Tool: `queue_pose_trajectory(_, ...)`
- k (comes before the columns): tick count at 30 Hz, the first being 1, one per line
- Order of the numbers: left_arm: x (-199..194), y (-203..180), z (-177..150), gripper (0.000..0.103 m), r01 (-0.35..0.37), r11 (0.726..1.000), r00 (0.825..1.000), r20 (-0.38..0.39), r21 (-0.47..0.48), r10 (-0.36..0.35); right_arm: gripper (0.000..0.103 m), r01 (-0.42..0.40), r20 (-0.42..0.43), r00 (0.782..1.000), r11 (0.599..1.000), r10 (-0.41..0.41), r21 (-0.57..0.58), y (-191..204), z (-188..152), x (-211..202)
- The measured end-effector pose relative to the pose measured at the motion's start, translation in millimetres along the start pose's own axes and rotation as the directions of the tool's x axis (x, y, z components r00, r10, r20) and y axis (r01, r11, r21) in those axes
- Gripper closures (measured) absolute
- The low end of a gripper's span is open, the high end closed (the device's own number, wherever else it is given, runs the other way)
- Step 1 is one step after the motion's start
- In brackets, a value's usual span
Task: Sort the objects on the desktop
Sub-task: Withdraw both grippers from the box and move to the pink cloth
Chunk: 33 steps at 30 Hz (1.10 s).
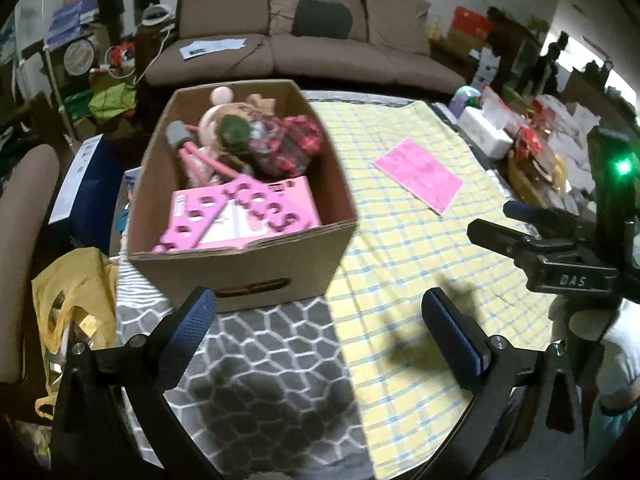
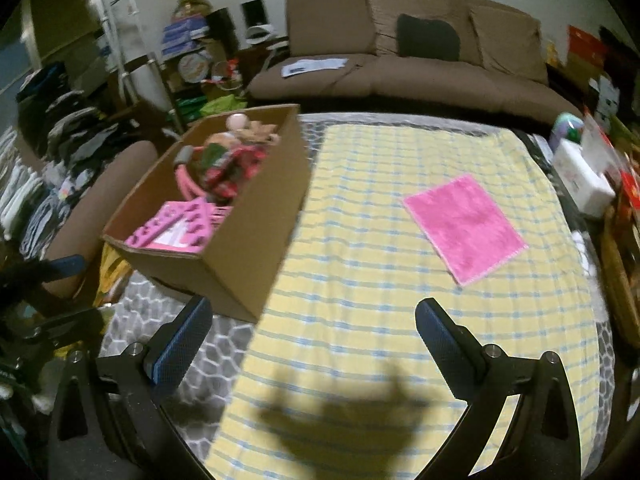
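The pink cloth [image 2: 464, 227] is the one loose thing left on the yellow checked tablecloth [image 2: 360, 280], lying flat right of centre in my right view, well apart from the cardboard box [image 2: 224, 256] at the left. My right gripper [image 2: 314, 342] hangs over the near part of the tablecloth with its jaws spread wide and nothing between them; my left gripper [image 1: 320, 330] is likewise spread and empty, low in its frame just before the box [image 1: 240, 256].

I judge the sorting nearly done: the box already holds a pink book-like item [image 1: 248, 216], a pink perforated plastic piece [image 1: 240, 204], a doll and patterned fabric. The next move would be to reach forward and right, pinch an edge of the thin, flat cloth and carry it to the box.

The box contents are blurred and heaped, so I cannot name them surely. The clutter at the right edge is cut off.
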<state>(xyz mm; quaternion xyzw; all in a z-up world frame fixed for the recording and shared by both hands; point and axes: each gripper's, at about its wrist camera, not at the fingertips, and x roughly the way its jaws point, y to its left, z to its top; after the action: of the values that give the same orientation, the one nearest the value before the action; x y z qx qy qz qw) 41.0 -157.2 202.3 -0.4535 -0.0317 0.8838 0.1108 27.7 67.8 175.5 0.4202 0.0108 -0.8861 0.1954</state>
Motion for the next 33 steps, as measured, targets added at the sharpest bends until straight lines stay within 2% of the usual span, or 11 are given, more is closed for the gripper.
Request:
queue_pose_trajectory(9, 20, -76, 14, 0.000, 0.072, 0.993, 0.997, 0.034, 0.097, -0.075, 0.001, 0.093, -0.001, 0.996, 0.994, -0.093, 0.062, -72, -7, -10)
queue_pose_trajectory(14, 42, -112, 20, 0.000, 0.123, 0.985, 0.992, 0.023, 0.121, -0.127, 0.001, 0.123, -0.006, 0.992, 0.988, -0.123, 0.095, -109, -7, -3)
queue_pose_trajectory(17, 61, -130, 25, 0.000, 0.157, 0.979, 0.987, 0.013, 0.127, -0.160, 0.001, 0.122, -0.016, 0.992, 0.985, -0.121, 0.118, -129, -7, 6)
queue_pose_trajectory(20, 88, -147, 31, 0.000, 0.163, 0.974, 0.987, -0.017, 0.156, -0.163, 0.004, 0.096, -0.023, 0.995, 0.981, -0.094, 0.168, -154, -7, 17)
queue_pose_trajectory(27, 155, -164, 48, 0.000, 0.133, 0.973, 0.990, -0.080, 0.190, -0.119, 0.011, 0.119, -0.046, 0.993, 0.963, -0.112, 0.242, -201, -7, 45)
queue_pose_trajectory(31, 195, -158, 65, 0.000, 0.142, 0.981, 0.986, -0.106, 0.135, -0.128, 0.016, 0.111, -0.041, 0.994, 0.942, -0.103, 0.318, -229, -4, 57)
queue_pose_trajectory(33, 216, -153, 75, 0.000, 0.136, 0.985, 0.986, -0.114, 0.102, -0.124, 0.020, 0.061, 0.005, 0.998, 0.924, -0.067, 0.378, -243, -1, 60)
